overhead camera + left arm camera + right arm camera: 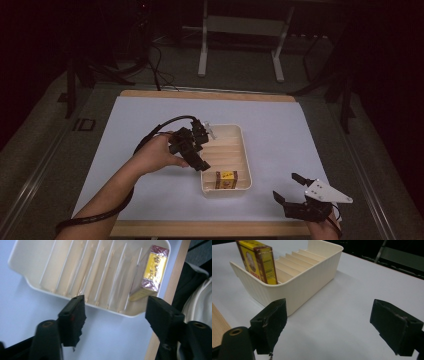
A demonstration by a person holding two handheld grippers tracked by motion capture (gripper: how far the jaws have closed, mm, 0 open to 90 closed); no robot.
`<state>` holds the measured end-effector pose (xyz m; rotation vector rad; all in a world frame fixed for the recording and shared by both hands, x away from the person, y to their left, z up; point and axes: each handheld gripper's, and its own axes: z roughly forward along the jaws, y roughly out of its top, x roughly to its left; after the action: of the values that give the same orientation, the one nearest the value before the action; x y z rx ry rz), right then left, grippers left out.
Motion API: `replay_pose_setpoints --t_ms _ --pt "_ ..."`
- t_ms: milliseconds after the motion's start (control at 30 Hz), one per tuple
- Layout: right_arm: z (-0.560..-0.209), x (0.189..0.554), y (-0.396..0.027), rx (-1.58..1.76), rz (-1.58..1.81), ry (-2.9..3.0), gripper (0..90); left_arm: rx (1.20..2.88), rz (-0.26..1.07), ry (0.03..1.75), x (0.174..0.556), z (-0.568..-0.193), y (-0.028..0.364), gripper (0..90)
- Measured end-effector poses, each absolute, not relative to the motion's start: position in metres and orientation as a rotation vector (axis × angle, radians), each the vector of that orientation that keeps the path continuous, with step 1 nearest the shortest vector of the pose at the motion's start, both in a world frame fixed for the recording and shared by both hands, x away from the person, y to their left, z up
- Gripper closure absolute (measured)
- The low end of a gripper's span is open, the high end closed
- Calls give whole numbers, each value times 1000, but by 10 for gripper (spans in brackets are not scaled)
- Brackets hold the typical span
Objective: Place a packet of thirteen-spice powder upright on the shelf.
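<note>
From the high view, the left hand-held gripper [192,145] hangs over the left rim of a cream slotted tray [245,150] on the pale blue tabletop [145,115], its jaws parted with nothing between them. A yellow and maroon box [226,180] stands in the tray's nearest slot, at the end closest to the person. The right hand-held gripper [295,187] sits near the tabletop's front right corner, well apart from the tray, jaws spread wide and empty.

In the left gripper view, the left hand-held gripper [116,307] looks down on the tray [30,255]; the box [151,272] lies in the end slot beside the tray's end wall, beyond the open jaws and untouched by them.

In the right gripper view, the right hand-held gripper [328,317] points across the tabletop [362,280] with its jaws wide apart and nothing held. The tray [312,282] stands ahead to the left, and the box [258,261] rises upright above its near wall.
</note>
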<state>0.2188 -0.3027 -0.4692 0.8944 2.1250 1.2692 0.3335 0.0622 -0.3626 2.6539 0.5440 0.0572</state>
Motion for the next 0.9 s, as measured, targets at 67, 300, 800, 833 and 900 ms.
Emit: replay_pose_setpoints --t_ms 67,300,800,833,900 --pt "-469 219 -303 895 1268 2127 142 2634 16 558 334 -363 69 216" --pt "-469 219 -302 895 1264 2126 142 2556 81 646 333 -363 95 97" --pt "-469 218 -302 894 1263 2124 142 2358 249 789 325 -389 134 12" --pt "-469 218 -302 894 1263 2124 142 2342 246 795 325 -391 136 12" --pt "-469 218 -302 893 1263 2123 142 2316 250 813 323 -397 141 12"
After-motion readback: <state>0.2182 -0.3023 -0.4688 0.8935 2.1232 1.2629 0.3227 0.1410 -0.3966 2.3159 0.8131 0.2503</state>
